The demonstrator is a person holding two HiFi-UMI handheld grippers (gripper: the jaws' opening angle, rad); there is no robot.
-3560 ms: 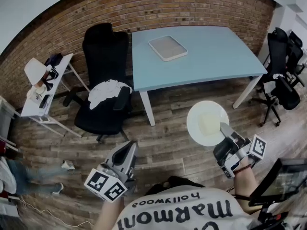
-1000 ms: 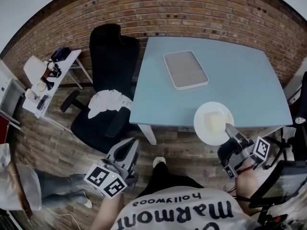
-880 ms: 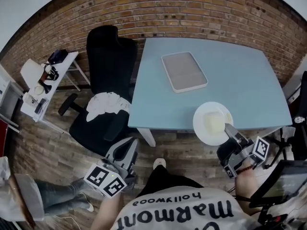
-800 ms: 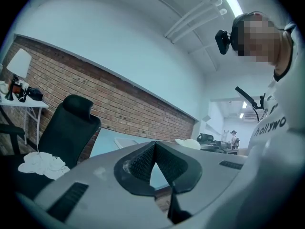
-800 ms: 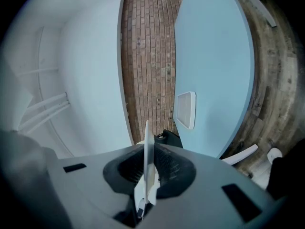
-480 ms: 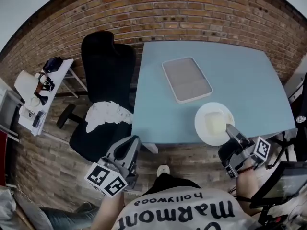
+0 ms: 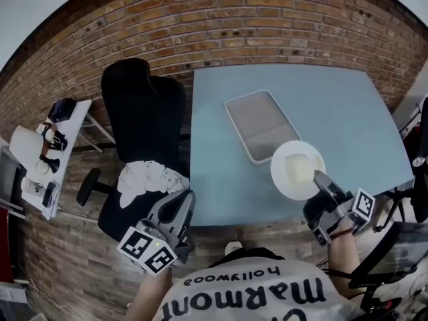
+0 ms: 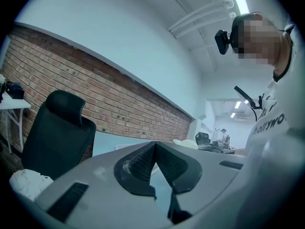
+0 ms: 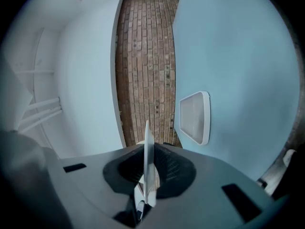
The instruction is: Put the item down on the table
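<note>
The right tool [image 7: 319, 178] is gripping the plate [image 7: 297, 169] by its rim above the worktop [image 7: 221, 179], so lowering it level and clear of the tray [image 7: 257, 122] is looking wisest, while the left tool [image 7: 179, 209] is idling closed and empty.

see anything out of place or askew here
A white cloth lies crumpled on the black chair, and the tray sits skewed on the table. The right gripper grips the plate by its rim.
</note>
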